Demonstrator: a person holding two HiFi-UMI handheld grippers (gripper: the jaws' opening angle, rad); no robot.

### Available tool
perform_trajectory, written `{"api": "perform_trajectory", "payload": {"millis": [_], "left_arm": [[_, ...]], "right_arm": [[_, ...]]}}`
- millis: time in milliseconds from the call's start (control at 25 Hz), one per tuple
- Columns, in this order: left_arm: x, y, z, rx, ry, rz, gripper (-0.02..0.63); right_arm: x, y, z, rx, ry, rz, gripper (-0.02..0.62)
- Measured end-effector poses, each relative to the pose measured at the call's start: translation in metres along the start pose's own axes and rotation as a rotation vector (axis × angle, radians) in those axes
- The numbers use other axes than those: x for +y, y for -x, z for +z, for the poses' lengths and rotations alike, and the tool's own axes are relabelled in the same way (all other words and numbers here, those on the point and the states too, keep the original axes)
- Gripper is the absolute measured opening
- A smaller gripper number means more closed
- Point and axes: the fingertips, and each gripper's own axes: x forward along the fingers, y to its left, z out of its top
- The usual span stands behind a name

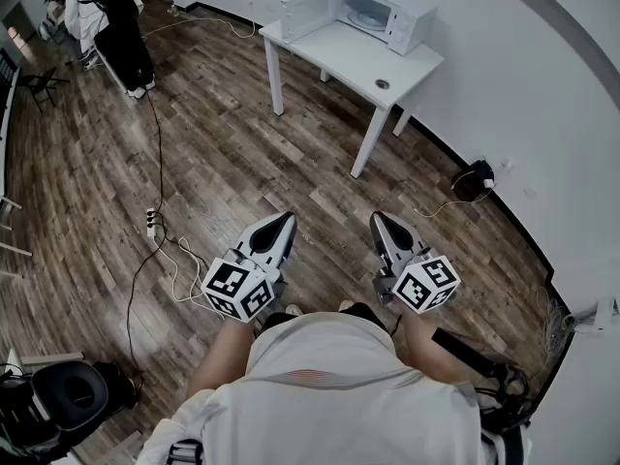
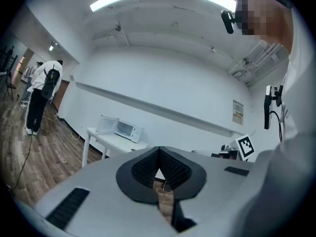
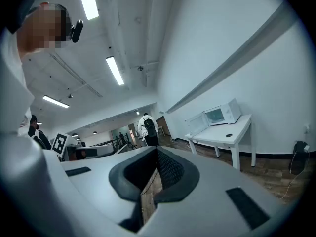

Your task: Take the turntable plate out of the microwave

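A white microwave stands with its door swung open on a white table by the far wall. Inside it shows a pale round turntable plate. My left gripper and right gripper are held level side by side close to my body, over the wooden floor and well short of the table. Both are shut with nothing between the jaws. The left gripper view has the microwave small and far beyond the left gripper. In the right gripper view the microwave stands off to the right of the right gripper.
A small dark round object lies on the table's near part. A person in white with a black backpack stands at the far left. A power strip and cables lie on the floor left of me. A black device sits by the right wall.
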Motion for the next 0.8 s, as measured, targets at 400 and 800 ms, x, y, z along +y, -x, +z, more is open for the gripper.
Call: {"api": "perform_trajectory", "payload": {"millis": [400,800], "left_arm": [[0.027,-0.009,-0.003,0.015,0.029,-0.050,0.011],[0.068,-0.061,0.005,0.024,0.034,-0.030,0.011]], "right_arm": [[-0.002,-0.022,-0.013,0.016,-0.018,-0.046,0.003],[-0.044,-0.082,-0.001,0.016,-0.037,-0.011,0.003]]}}
